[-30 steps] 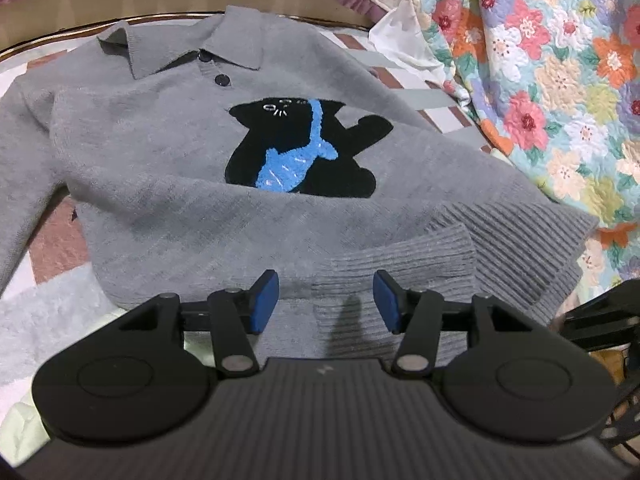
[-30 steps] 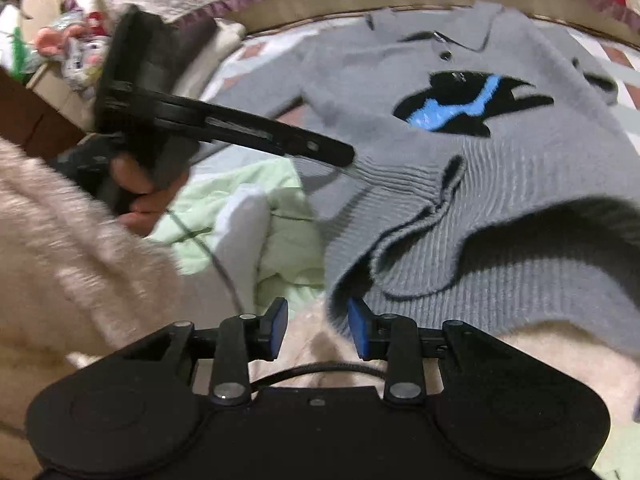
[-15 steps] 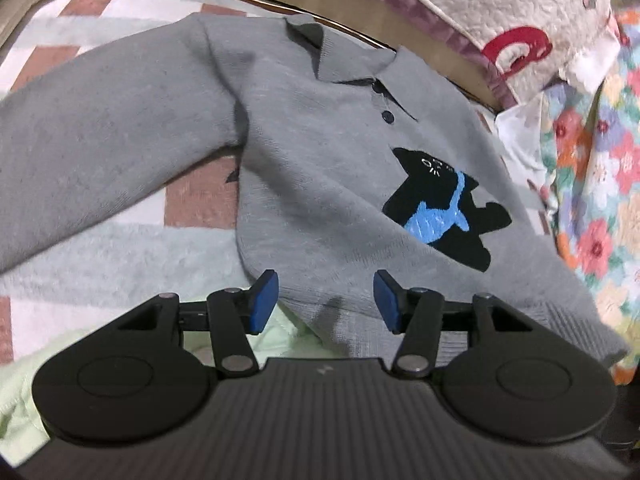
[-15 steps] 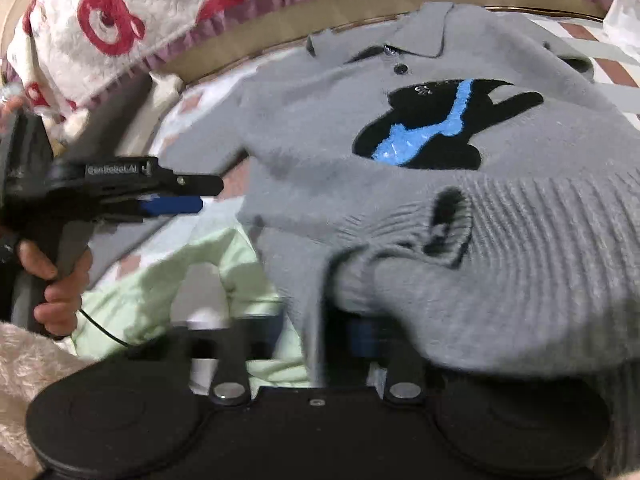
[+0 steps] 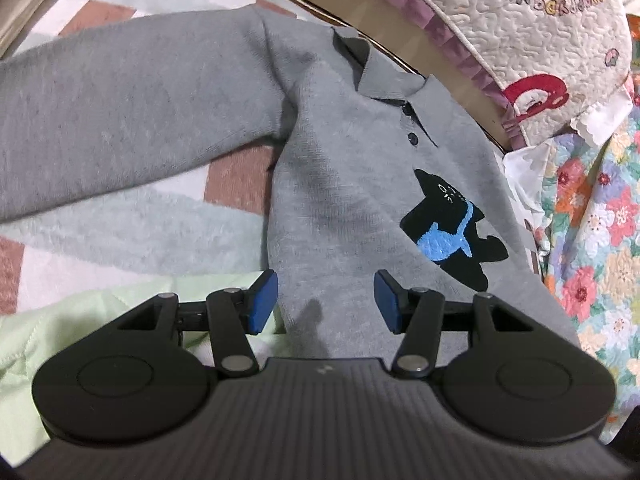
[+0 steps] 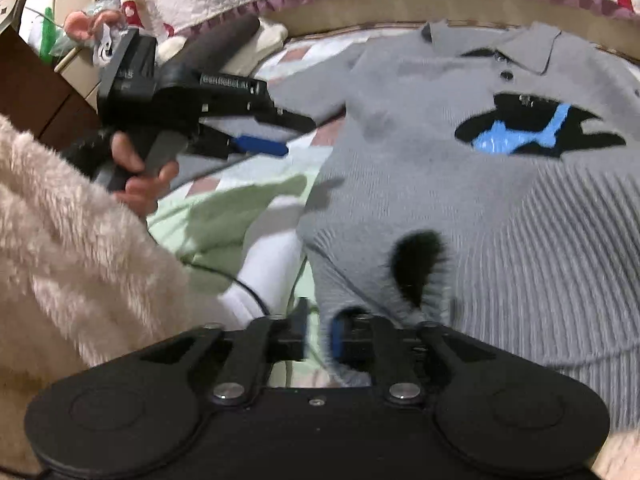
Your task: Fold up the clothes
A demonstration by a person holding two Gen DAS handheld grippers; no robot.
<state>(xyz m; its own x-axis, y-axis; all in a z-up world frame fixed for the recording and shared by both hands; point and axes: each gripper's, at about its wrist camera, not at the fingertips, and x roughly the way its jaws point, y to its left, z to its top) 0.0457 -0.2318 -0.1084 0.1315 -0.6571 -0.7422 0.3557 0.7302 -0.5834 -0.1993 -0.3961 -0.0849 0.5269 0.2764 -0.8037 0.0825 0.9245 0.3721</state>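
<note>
A grey knitted sweater [image 5: 352, 184] with a collar, buttons and a black cat holding a blue fish [image 5: 452, 232] lies face up on a bed. Its left sleeve [image 5: 100, 120] stretches out to the left. My left gripper [image 5: 324, 300] is open and empty, just above the sweater's lower left side. In the right wrist view the sweater [image 6: 460, 152] fills the right half, and a ribbed cuff [image 6: 400, 272] lies folded onto its body. My right gripper [image 6: 320, 332] sits at the cuff's lower edge with its jaws nearly closed; the frame is blurred there. The left gripper [image 6: 260, 146] shows at the left in a hand.
The sweater rests on a striped pink, white and pale green blanket [image 5: 132, 236] with a light green cloth [image 5: 80, 320] in front. A floral quilt [image 5: 592, 216] lies to the right and a quilted bear-print cover [image 5: 520, 32] behind. My fuzzy cream sleeve [image 6: 72, 248] fills the lower left.
My left gripper has swung left from the sweater's ribbed hem to its lower left side, staying open. My right gripper has moved in onto the folded cuff.
</note>
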